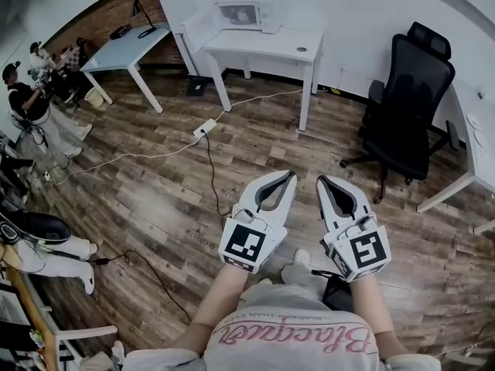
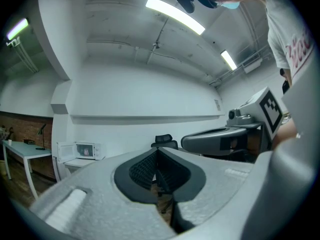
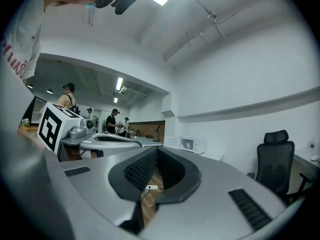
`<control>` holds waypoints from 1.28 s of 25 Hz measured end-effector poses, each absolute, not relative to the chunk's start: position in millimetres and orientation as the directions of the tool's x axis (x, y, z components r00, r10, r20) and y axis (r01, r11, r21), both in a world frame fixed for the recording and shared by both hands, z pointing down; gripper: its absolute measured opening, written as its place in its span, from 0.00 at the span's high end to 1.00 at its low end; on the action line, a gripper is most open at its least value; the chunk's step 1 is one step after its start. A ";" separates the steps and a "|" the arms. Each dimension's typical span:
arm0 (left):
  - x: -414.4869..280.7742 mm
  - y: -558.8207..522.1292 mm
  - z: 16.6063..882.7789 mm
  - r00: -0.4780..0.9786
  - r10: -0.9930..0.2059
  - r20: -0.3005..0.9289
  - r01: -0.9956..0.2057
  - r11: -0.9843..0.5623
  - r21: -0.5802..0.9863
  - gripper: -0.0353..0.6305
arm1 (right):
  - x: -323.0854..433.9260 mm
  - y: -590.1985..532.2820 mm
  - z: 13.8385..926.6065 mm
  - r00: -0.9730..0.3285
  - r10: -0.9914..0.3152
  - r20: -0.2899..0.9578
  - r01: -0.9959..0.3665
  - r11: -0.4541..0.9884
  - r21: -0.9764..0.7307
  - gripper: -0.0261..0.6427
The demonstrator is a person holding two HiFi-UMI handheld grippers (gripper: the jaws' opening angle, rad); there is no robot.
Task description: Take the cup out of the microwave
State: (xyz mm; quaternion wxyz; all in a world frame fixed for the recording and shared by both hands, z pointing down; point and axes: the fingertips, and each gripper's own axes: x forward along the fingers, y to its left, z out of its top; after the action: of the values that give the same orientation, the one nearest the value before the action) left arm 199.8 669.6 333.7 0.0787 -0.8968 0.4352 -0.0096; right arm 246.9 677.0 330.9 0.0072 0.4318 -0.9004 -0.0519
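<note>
Nearest us: left gripper (image 1: pixel 289 176) and right gripper (image 1: pixel 320 181), level and side by side above the floor (image 1: pixel 155 199), both with jaws closed tip to tip and nothing between them. Farthest: microwave (image 1: pixel 241 14) standing open on a white table (image 1: pixel 298 41). We make out the cup (image 2: pixel 85 151) only as a small reddish shape inside it.

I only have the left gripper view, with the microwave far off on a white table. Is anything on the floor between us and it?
Observer: Yes. The head view shows a white power strip and its cable on the wood floor before the table.
Operator: Is the right gripper holding anything?
Observer: No. The right gripper has its jaws shut, with nothing between them.
Operator: Anyone near the microwave?
Observer: No. A person in a cap stands far left, away from the microwave.
</note>
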 end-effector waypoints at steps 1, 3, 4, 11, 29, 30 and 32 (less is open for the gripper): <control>202.7 661.5 332.4 0.617 -0.785 -0.054 -0.782 -0.605 -0.149 0.94 | 249.2 668.6 328.8 -0.632 -0.775 -0.032 -0.773 0.626 0.104 0.94; 210.4 644.4 328.8 0.611 -0.789 -0.060 -0.787 -0.599 -0.147 0.94 | 256.1 650.9 322.8 -0.640 -0.768 -0.035 -0.766 0.633 0.109 0.94; 214.7 636.0 326.6 0.610 -0.790 -0.065 -0.789 -0.597 -0.145 0.94 | 260.0 642.3 319.8 -0.644 -0.764 -0.038 -0.763 0.637 0.112 0.94; 234.5 592.3 321.2 0.597 -0.799 -0.077 -0.800 -0.585 -0.135 0.94 | 278.6 598.3 315.5 -0.657 -0.752 -0.044 -0.752 0.651 0.106 0.94; 275.1 557.0 343.3 0.570 -0.820 -0.053 -0.821 -0.565 -0.087 0.94 | 312.7 563.1 339.9 -0.693 -0.721 -0.013 -0.721 0.691 0.060 0.94; 275.2 556.7 343.4 0.568 -0.821 -0.055 -0.822 -0.563 -0.084 0.94 | 312.4 563.9 340.3 -0.694 -0.720 -0.014 -0.719 0.692 0.060 0.94; 276.2 555.9 344.1 0.565 -0.823 -0.055 -0.824 -0.560 -0.082 0.94 | 312.7 564.7 341.5 -0.698 -0.716 -0.013 -0.715 0.696 0.060 0.94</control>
State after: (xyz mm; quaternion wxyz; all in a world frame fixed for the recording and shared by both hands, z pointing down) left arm 276.2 555.9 344.1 0.0492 -0.8832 0.4664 0.0054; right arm 312.7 564.7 341.5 0.0058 0.3886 -0.9209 -0.0302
